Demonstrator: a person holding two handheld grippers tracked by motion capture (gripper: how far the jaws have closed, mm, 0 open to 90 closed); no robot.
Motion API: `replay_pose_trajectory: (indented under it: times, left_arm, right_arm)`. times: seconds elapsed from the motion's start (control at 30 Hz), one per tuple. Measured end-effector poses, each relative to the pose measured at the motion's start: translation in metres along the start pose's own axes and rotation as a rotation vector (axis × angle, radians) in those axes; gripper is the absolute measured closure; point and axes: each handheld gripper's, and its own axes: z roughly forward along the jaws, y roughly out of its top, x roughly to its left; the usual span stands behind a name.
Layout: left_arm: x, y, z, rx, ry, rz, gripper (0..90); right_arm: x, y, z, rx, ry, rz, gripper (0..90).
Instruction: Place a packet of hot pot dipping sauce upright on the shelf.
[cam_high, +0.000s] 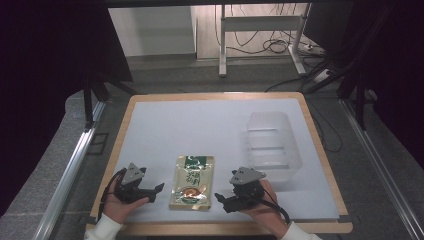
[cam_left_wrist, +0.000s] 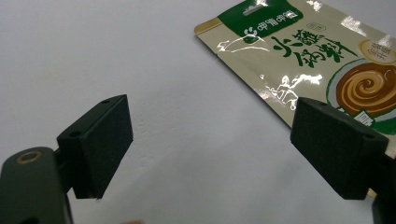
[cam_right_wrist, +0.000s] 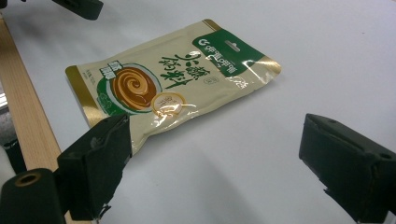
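A white table top (cam_high: 200, 125) with a wooden edge takes most of the high view. On its right part stands a clear plastic container (cam_high: 272, 145), which looks empty and is well apart from the other things.

Near the front edge, about in the middle, a gold and green pouch (cam_high: 192, 182) lies flat on the white surface. Its green header with the hang hole points away from the person, and a brown swirl picture is on its lower part.

The left gripper (cam_high: 150, 192) is held in the person's left hand (cam_high: 117, 205), just beside the left side of the pouch. In the left gripper view its jaws stand wide apart and hold nothing; the pouch (cam_left_wrist: 308, 60) lies ahead of them, toward the right jaw.

The right gripper (cam_high: 222, 200) is in the right hand (cam_high: 260, 207), just beside the right side of the pouch. In the right gripper view its jaws are also wide apart and empty, and the pouch (cam_right_wrist: 168, 84) lies on the table ahead of the left jaw.
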Motion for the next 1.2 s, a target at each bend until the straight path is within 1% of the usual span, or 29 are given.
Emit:
replay_pose_trajectory:
  times: [0.07,0.13,0.2,0.3,0.47,0.53,0.7,0.83,1.1,1.2]
  left_arm:
    - [0.000,-0.001,0.000,0.002,-0.001,0.000,13.1]
    - [-0.001,-0.002,-0.001,0.006,-0.002,0.004,13.0]
    - [-0.001,-0.002,-0.002,0.001,-0.002,0.003,13.1]
    - [-0.001,-0.002,-0.004,-0.004,-0.004,-0.001,13.1]
    - [-0.001,-0.002,-0.003,-0.003,-0.007,0.000,13.1]
    - [-0.002,-0.002,-0.001,0.001,-0.010,0.003,13.1]
    - [-0.003,-0.002,0.001,0.009,-0.014,0.008,13.1]
    - [-0.003,-0.002,0.000,0.009,-0.016,0.010,13.1]
    - [-0.003,-0.002,-0.002,0.005,-0.016,0.009,13.1]
    - [-0.003,-0.002,-0.001,0.006,-0.015,0.009,13.1]
  right_arm:
    - [0.001,0.000,0.001,0.010,0.005,-0.016,10.3]
    - [0.003,0.000,0.004,0.022,-0.003,-0.034,10.5]
    - [0.004,0.000,0.005,0.020,-0.008,-0.037,11.2]
    - [0.005,0.001,0.005,0.011,-0.008,-0.030,11.6]
    - [0.003,0.003,0.005,0.007,0.013,-0.012,12.6]
    - [0.002,0.003,0.004,0.007,0.028,-0.003,12.9]
    - [0.002,0.006,0.002,0.008,0.036,-0.018,12.9]
    - [0.003,0.009,0.002,0.007,0.048,-0.027,12.8]
    - [0.002,0.009,0.004,0.006,0.046,-0.021,12.8]
    - [0.001,0.011,0.003,0.001,0.047,-0.021,14.4]
